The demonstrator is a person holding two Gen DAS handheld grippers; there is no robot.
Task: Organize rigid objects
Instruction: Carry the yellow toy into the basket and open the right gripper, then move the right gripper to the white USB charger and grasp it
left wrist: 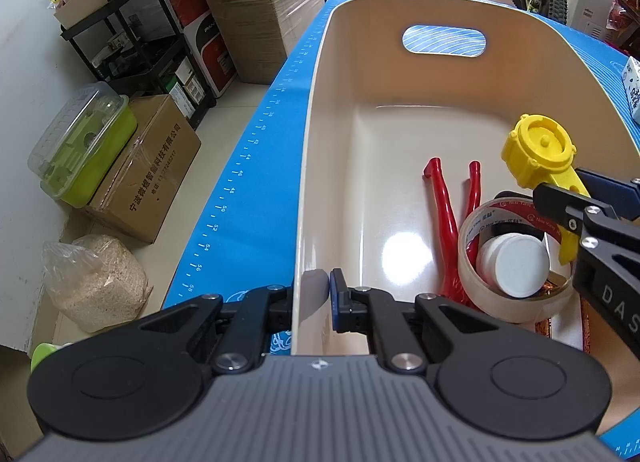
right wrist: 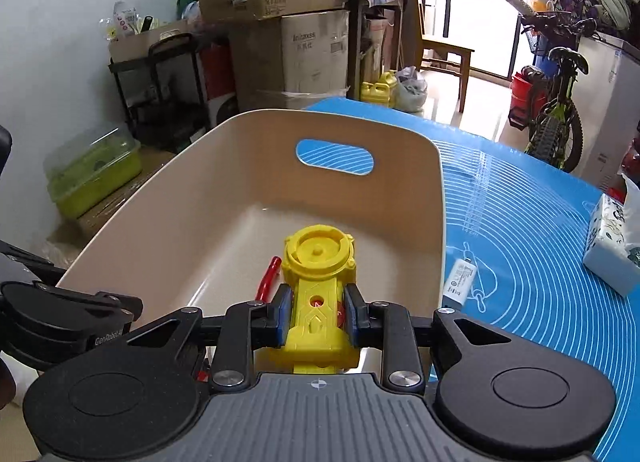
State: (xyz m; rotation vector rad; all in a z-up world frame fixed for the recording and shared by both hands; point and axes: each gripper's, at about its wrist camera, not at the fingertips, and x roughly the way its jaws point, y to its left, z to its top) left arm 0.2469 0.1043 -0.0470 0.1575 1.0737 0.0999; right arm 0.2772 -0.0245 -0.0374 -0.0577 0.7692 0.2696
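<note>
A beige plastic bin with a handle slot stands on the blue mat. My left gripper is shut on the bin's near left wall, one finger outside and one inside. My right gripper is shut on the shaft of a yellow plastic toy with a round head and holds it over the bin. From the left wrist view the toy hangs above the bin's right side. On the bin floor lie red-handled pliers, a roll of tape and a white round container inside the roll.
A white charger lies on the mat just right of the bin, and a tissue pack sits farther right. Cardboard boxes, a green lidded container and a black shelf crowd the floor left of the table. A bicycle stands behind.
</note>
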